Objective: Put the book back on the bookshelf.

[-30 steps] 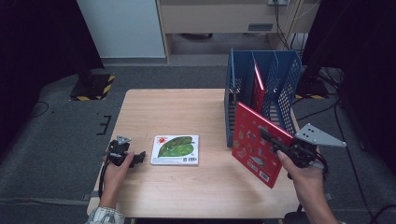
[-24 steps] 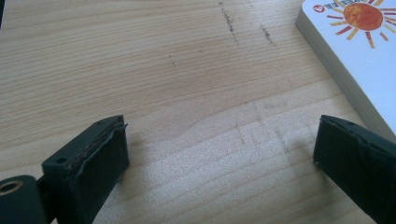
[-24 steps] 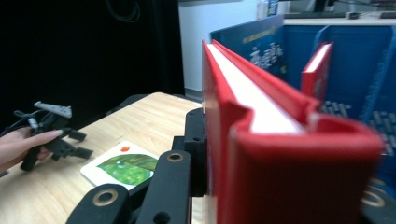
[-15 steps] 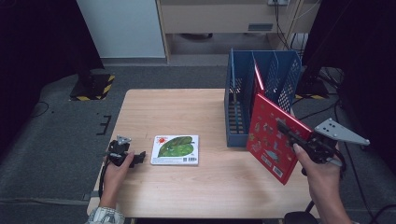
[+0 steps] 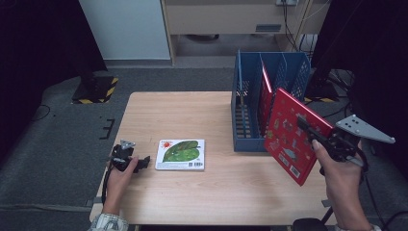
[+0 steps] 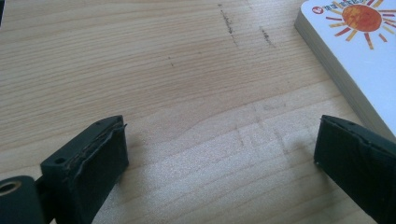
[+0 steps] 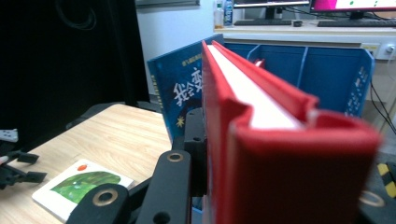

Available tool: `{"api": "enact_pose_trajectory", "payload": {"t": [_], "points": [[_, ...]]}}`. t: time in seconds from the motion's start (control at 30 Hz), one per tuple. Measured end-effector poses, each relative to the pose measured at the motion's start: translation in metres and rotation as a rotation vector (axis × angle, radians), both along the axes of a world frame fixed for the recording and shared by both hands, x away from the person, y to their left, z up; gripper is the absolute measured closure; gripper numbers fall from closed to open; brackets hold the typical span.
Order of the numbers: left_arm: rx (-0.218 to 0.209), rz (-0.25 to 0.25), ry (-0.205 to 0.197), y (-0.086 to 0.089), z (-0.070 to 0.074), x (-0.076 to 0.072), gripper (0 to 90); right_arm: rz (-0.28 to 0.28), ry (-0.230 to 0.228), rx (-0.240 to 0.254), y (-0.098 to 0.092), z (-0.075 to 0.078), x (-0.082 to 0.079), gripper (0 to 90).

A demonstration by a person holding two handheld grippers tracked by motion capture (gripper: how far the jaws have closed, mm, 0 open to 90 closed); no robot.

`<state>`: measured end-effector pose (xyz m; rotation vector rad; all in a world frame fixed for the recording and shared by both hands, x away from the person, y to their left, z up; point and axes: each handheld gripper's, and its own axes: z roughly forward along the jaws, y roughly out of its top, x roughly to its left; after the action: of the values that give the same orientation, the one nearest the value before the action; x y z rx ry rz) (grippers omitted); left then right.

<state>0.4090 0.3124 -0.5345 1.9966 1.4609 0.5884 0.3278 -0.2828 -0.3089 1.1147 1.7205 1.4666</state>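
We are holding the red book in our right gripper, jaws clamped on its spine end, so the book is hanging tilted in the air just beside the blue file rack at the table's right edge. We are keeping it edge-on and nearly upright, which looks to us like lining it up with one of the rack's narrow slots, where another red book is already standing. Gripping near a corner is leaving most of the cover free to slide in. Our left gripper is resting on the wooden table with its jaws standing wide and nothing between them, just beside the green leaf book, probably waiting to take that one.
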Motion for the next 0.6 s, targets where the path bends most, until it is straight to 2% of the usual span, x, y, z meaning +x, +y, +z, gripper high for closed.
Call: {"api": "enact_pose_trajectory", "payload": {"t": [0.27, 0.6], "points": [[0.0, 0.001, -0.003, 0.0, 0.0, 0.0, 1.7, -0.038, 0.001, 0.005, -0.004, 0.011, 0.006, 79.4], [-0.002, 0.001, -0.006, 0.0, -0.001, 0.0, 1.5, -0.079, -0.015, 0.003, -0.005, 0.025, 0.023, 79.4]]}}
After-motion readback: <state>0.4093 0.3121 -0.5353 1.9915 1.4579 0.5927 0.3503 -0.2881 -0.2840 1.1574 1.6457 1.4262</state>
